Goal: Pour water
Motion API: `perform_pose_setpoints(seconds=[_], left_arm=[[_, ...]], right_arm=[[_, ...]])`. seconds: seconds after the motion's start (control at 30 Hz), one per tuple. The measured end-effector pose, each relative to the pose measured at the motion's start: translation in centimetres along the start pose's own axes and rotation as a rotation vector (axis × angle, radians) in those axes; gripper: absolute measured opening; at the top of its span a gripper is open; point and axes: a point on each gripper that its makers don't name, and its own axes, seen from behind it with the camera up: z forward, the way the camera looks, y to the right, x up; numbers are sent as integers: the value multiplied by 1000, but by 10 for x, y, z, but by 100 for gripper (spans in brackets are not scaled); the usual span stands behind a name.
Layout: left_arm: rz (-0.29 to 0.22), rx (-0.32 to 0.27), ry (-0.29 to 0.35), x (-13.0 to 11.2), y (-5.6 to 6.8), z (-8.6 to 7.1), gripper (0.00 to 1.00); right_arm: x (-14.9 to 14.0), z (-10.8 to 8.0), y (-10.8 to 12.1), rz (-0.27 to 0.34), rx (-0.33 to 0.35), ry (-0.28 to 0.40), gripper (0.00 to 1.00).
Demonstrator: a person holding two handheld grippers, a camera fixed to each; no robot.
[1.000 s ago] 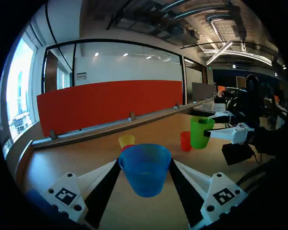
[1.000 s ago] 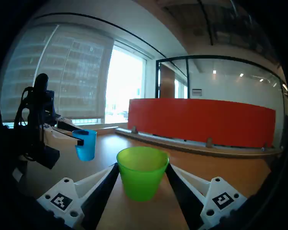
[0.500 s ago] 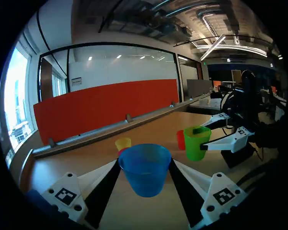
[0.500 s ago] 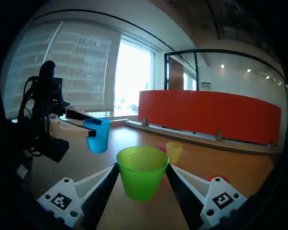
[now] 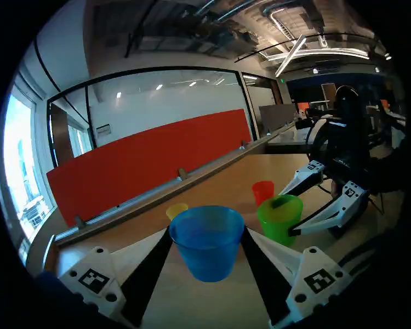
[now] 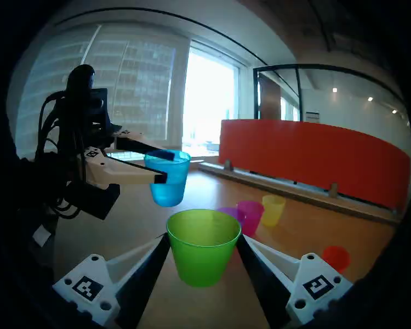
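My left gripper is shut on a blue cup, held upright above the wooden table. In the right gripper view the same blue cup hangs in the left gripper just up and left of the green cup. My right gripper is shut on a green cup, also upright. The left gripper view shows that green cup close to the blue cup's right, held by the right gripper. I cannot see water in either cup.
A yellow cup, two pink-purple cups and a small red cup stand on the table. The red cup and yellow cup sit behind the held cups. An orange divider runs along the table's far edge.
The two held cups have come much closer together; the green cup has moved down and toward the blue one. Both cameras swung, bringing the small cups on the table into the right gripper view.
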Motion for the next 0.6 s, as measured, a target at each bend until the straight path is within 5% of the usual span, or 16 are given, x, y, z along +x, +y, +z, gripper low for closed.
perform_pose_setpoints(seconds=[0.6], left_arm=[[141, 12, 25, 14, 5, 5, 87]], right_arm=[[-5, 8, -22, 18, 58, -3, 91]])
